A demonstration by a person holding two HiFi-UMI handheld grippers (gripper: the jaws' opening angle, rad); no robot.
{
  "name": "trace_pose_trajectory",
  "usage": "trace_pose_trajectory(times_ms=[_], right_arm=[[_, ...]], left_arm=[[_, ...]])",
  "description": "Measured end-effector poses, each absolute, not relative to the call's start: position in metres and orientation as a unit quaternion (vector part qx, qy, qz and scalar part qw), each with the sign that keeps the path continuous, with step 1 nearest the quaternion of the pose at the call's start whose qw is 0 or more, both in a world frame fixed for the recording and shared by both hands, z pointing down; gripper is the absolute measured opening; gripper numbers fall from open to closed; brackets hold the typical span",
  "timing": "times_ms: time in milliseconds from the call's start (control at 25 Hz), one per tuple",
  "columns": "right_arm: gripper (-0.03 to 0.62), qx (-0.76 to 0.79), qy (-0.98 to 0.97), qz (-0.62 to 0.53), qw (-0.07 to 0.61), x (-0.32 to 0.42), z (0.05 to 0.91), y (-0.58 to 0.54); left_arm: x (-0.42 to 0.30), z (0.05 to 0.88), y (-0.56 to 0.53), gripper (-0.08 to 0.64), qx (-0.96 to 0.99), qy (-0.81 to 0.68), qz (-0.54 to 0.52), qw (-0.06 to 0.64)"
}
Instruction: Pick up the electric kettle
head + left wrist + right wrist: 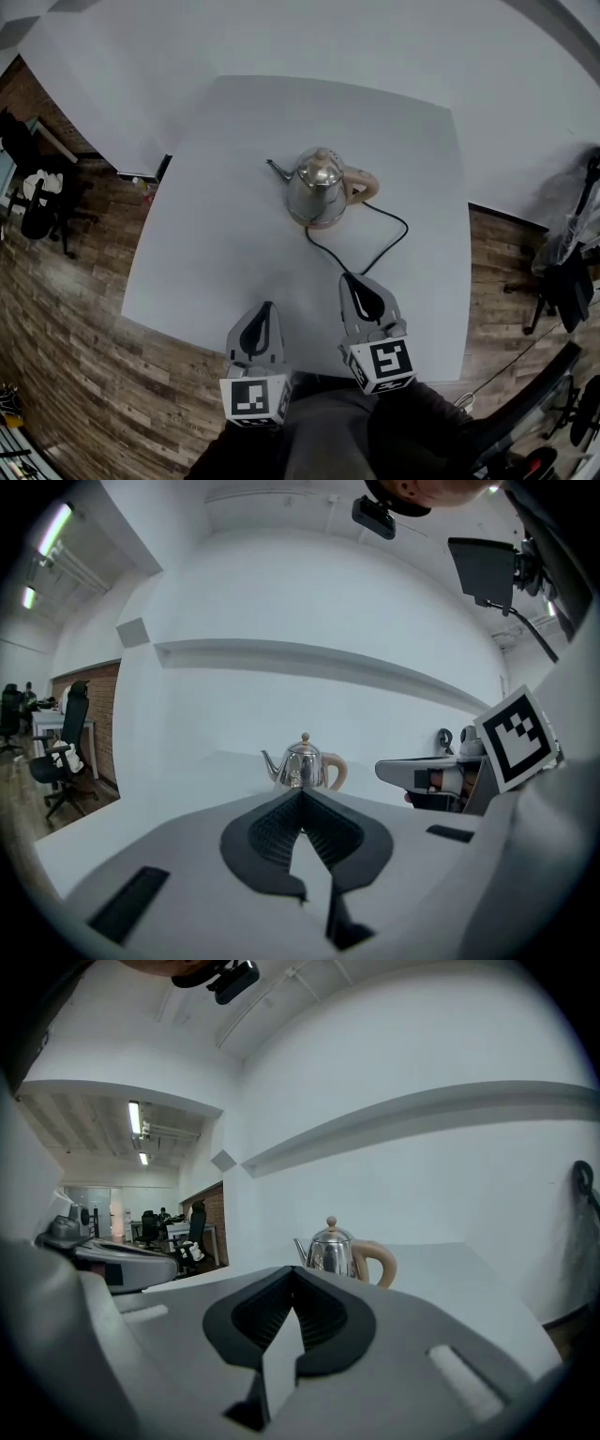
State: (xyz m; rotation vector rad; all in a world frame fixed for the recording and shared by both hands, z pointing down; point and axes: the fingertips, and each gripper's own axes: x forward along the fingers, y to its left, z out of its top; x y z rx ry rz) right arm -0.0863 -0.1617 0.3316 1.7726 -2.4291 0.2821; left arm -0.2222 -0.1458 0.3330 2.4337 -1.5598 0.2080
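Shiny steel electric kettle (316, 186) with beige handle untouched, frame centre on white surface (216, 234); left gripper (262, 323), right gripper (364, 292) pressed together, empty, bottom of frame. Grasp pending.

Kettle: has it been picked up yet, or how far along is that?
Nothing done yet: the kettle stands on the table. In hand: the left gripper and right gripper, both shut and empty, point at it from the near edge. Left: open, grip, lift.

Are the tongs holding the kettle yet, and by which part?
No, nothing is held. The left tongs and the right tongs are both shut and empty. The kettle stands untouched on the table ahead of them.
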Motion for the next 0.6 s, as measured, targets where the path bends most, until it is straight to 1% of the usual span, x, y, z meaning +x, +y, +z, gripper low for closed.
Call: trace_pose_trajectory(times_ms=[240, 600], right_arm=[[0.003, 0.583, -0.802, 0.116, 0.057, -0.081, 0.347, -0.184], [0.003, 0.576, -0.804, 0.136, 0.046, -0.061, 0.360, -0.211]], left_arm=[[-0.217, 0.344, -0.171, 0.000, 0.828, -0.539, 0.092, 0.124], [-0.185, 0.349, -0.206, 0.000, 0.831, -0.530, 0.115, 0.123]])
